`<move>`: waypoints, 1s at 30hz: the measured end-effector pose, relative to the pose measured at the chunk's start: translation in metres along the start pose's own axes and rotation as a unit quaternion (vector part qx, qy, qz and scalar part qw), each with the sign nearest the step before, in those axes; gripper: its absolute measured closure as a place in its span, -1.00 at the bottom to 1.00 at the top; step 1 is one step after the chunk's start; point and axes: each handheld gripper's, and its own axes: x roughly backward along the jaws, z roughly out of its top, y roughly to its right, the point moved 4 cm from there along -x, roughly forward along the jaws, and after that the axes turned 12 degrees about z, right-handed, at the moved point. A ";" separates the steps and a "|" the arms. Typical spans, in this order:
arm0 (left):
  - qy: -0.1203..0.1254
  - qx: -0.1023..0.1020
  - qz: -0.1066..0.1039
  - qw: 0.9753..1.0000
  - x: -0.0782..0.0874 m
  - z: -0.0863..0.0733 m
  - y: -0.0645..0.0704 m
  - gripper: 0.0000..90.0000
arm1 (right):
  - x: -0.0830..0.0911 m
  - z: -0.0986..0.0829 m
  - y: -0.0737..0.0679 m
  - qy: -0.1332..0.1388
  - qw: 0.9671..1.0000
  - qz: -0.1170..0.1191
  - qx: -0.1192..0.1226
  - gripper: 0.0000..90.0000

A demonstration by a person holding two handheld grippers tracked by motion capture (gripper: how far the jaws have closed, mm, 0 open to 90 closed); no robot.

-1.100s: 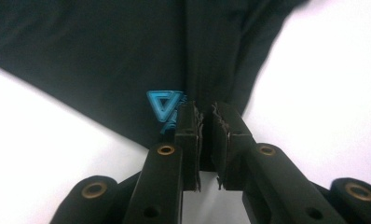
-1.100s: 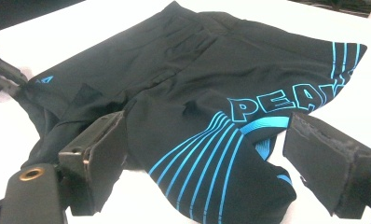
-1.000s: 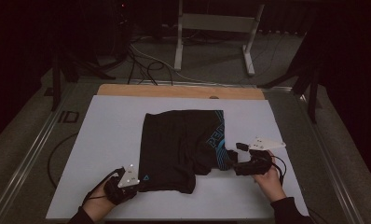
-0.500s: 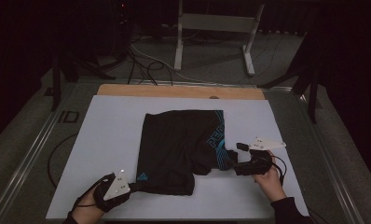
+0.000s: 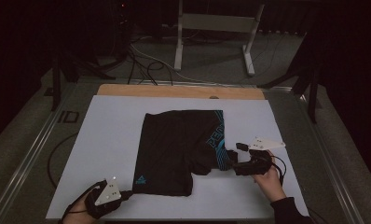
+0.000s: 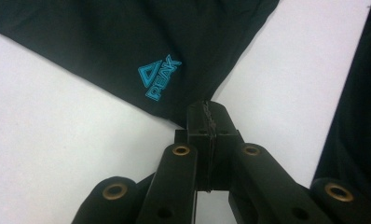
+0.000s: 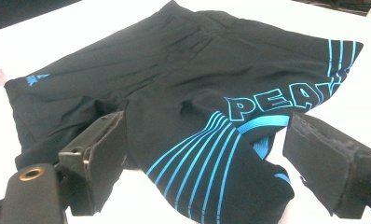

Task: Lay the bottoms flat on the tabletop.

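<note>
Shorts [image 6: 104, 51] cut off at top and right edges of left gripper view; hem corner hidden inside pressed-together left claw [image 6: 207, 116]. Stripes [image 7: 221, 154] cropped at bottom of right gripper view. Lettering [image 5: 216, 137] too small to read from above.

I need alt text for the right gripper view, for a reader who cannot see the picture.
Black shorts with turquoise stripes and large lettering lie spread on a white table. The right hand-held gripper is open, with one black jaw on each side of the nearest leg of the shorts. A small turquoise logo shows on the far leg.
</note>
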 end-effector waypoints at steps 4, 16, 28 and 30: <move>0.020 0.007 -0.007 1.000 0.002 0.010 0.001 0.91 | 0.000 0.000 0.001 0.002 1.000 0.001 -0.004 -0.69; 0.078 0.019 -0.056 0.995 -0.020 0.069 0.026 0.26 | -0.001 0.000 0.000 0.001 1.000 0.002 -0.001 -0.69; 0.058 -0.058 -0.070 0.994 -0.082 0.113 0.079 0.32 | -0.001 -0.002 0.000 -0.002 1.000 0.003 -0.002 -0.69; 0.056 -0.063 -0.061 0.995 -0.086 0.116 0.081 0.40 | -0.001 -0.002 0.000 -0.001 1.000 0.003 -0.001 -0.69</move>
